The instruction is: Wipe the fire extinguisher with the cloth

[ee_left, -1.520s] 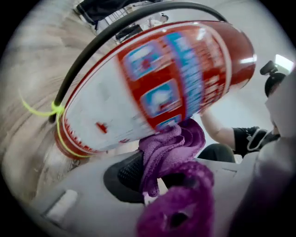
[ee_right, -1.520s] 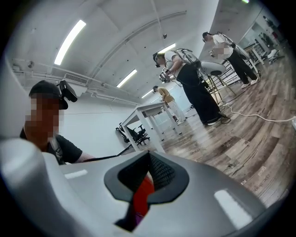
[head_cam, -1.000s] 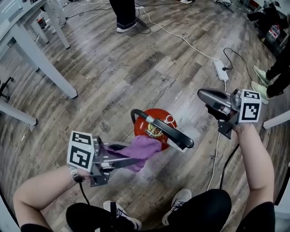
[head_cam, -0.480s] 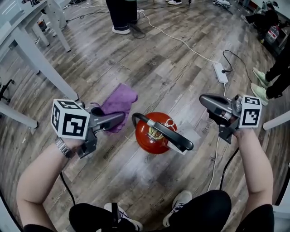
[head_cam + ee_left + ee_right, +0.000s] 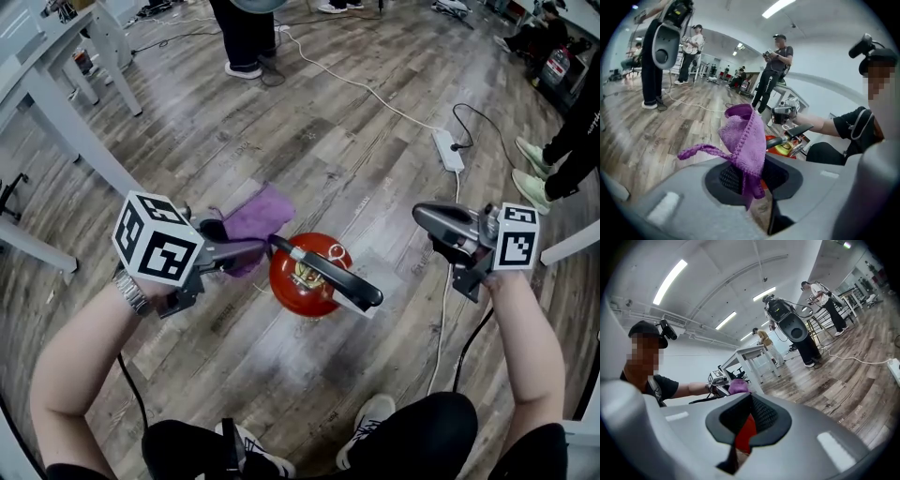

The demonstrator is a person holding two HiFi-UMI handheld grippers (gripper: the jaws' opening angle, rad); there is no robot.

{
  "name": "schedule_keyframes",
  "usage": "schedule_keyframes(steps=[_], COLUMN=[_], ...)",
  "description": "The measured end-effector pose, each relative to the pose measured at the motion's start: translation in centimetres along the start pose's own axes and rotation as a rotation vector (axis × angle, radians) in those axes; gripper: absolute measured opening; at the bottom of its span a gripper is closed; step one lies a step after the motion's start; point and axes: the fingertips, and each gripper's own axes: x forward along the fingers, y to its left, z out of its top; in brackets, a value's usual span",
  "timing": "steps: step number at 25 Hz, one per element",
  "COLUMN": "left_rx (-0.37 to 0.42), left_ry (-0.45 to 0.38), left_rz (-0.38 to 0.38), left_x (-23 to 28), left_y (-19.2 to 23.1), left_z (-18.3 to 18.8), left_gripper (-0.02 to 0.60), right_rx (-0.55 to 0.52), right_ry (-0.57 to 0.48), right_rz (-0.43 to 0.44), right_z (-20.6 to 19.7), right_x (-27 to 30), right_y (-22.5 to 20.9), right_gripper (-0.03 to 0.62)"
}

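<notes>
- Fire extinguisher: red body, standing upright on the wooden floor, seen from above. A black lever handle runs across its top.
- Left tongs: to the left of the extinguisher, tips just beside the near end of the lever handle. They are clenched on the cloth. The left gripper view shows the fabric pinched between the pads and bunched up beyond them.
- Cloth: purple, held off the floor, just beside the upper-left side of the extinguisher in the head view. Contact with the red body cannot be confirmed.
- Right tongs: well apart from the extinguisher on its right, pointing towards it. The jaws are closed together and grasp nothing. In the right gripper view the red body shows only through the slit behind the meeting tips.
- White power strip: on the floor beyond the extinguisher to the right, with a white cable running off towards the far side.
- Table: grey legs standing on the floor well to the left of the extinguisher.
- Person's shoes: on the floor on the near side of the extinguisher.
</notes>
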Motion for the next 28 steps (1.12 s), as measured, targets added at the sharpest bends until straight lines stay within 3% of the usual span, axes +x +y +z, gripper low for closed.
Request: schedule_keyframes(steps=[2,7,12,16,18,21,25,28], left_rx=[0.093,0.392,0.759,0.895,0.944,0.956,0.861,0.806], left_ry=[0.032,0.215,0.378,0.384,0.374,0.353,0.313,0.302], left_rz=[0.011,0.044,0.110,0.064,0.047,0.024,-0.017,0.000], left_x=[-0.4,0.6,2.3,3.3,3.8,4.0,3.8,3.4], left_y=[-1.7,-6.4,-10.3,-14.1,-15.4,-16.2,-15.7,-14.0], left_z=[1.2,3.0,4.1,4.7,5.0,5.0,5.1,5.0], left_gripper=[0.081,0.083,0.081,0.082,0.083,0.082,0.083,0.081], right_rx=[-0.002,-0.005,-0.009,-0.011,-0.009,-0.009,-0.015,-0.018], right_ry=[-0.001,-0.013,-0.008,-0.007,-0.011,-0.010,-0.003,0.004], right_rz=[0.004,0.012,0.003,-0.007,-0.009,-0.004,-0.001,-0.004], right_z=[0.1,0.1,0.0,0.0,-0.2,-0.2,0.0,-0.1], right_x=[-0.1,-0.7,-1.9,-2.6,-2.6,-2.2,-1.9,-1.7], right_y=[0.1,0.5,0.6,0.4,0.4,0.5,0.7,0.8], right_gripper=[0.003,0.003,0.003,0.003,0.003,0.003,0.003,0.003])
